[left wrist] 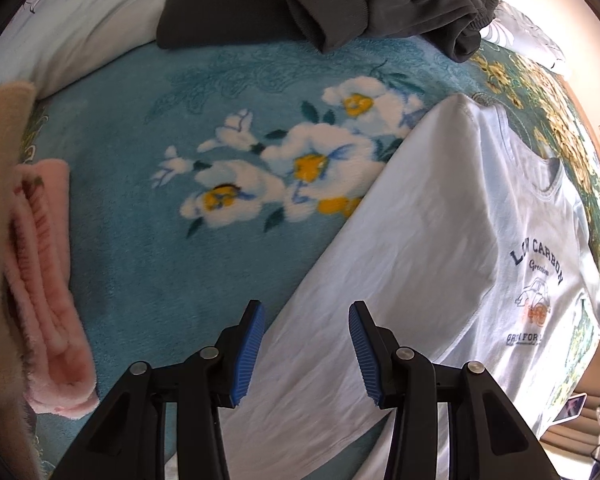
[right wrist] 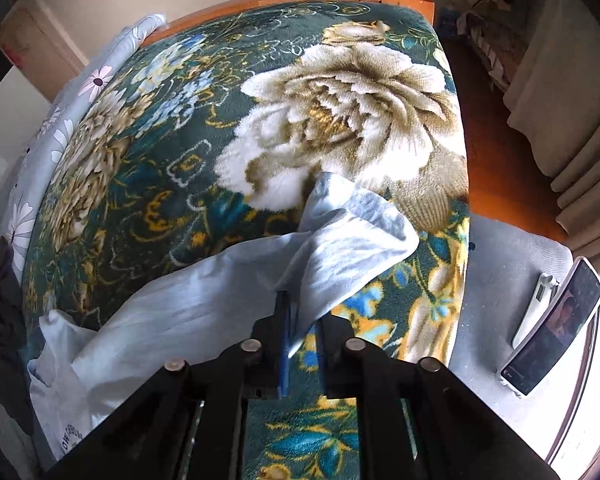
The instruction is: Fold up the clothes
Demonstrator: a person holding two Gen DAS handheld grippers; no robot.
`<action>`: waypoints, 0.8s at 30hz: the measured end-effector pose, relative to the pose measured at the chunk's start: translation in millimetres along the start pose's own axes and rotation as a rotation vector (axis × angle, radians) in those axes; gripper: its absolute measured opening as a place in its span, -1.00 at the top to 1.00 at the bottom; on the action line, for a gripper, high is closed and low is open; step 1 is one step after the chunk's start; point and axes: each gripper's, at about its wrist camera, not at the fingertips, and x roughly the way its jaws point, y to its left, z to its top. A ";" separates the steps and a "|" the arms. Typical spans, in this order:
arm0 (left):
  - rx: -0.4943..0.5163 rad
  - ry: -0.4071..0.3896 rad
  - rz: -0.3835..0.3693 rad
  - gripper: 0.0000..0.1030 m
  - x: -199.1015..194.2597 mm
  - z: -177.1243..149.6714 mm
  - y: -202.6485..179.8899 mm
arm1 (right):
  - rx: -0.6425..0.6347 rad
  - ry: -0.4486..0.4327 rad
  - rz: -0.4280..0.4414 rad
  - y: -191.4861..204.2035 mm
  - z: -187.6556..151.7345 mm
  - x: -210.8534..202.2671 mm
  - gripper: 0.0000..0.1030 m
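While the white printed T-shirt [left wrist: 440, 240] lies on the floral blanket [left wrist: 180, 260], we see the left gripper [left wrist: 306, 354] spread above it and the right gripper [right wrist: 300, 344] pinching its sleeve [right wrist: 352, 232].

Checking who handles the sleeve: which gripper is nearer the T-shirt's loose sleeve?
Right. The right gripper is shut on the T-shirt at its sleeve; the left gripper hovers open over the shirt's folded body.

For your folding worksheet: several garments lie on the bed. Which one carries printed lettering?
The pale blue T-shirt, spread flat beside the left gripper. The pink garment and dark grey clothes show none.
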 end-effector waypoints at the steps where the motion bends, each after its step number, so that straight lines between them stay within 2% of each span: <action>1: -0.001 0.004 0.001 0.07 0.8 -1.9 2.9 | 0.005 -0.008 0.009 1.9 -3.9 -6.8 0.28; 2: -0.003 0.007 0.002 0.07 1.6 -3.8 5.8 | 0.010 -0.014 0.023 5.3 -8.7 -14.8 0.17; 6: -0.009 0.021 0.007 0.07 4.7 -11.3 17.4 | -0.065 -0.043 0.028 31.0 -36.8 -38.0 0.17; 9: -0.008 0.048 0.013 0.07 12.0 -20.3 25.7 | -0.120 -0.023 0.071 55.7 -65.8 -45.3 0.17; 14: 0.013 0.037 0.008 0.10 13.1 -30.2 28.7 | -0.227 0.030 0.128 96.9 -121.1 -44.2 0.17; 16: 0.024 0.034 0.014 0.38 13.4 -31.9 26.6 | -0.256 0.051 0.146 109.7 -138.1 -43.3 0.17; 18: 0.045 0.036 -0.001 0.74 13.5 -34.0 21.1 | -0.270 0.071 0.167 118.7 -150.7 -42.8 0.17; 20: 0.077 0.029 0.000 0.92 12.1 -35.5 14.4 | -0.280 0.083 0.179 123.7 -159.8 -43.1 0.17; 22: 0.105 0.008 0.026 0.93 8.9 -35.2 8.8 | -0.286 0.089 0.182 124.2 -164.0 -44.5 0.17; 24: 0.124 -0.047 0.112 0.93 1.1 -27.9 7.0 | -0.287 0.089 0.179 122.0 -165.7 -46.6 0.17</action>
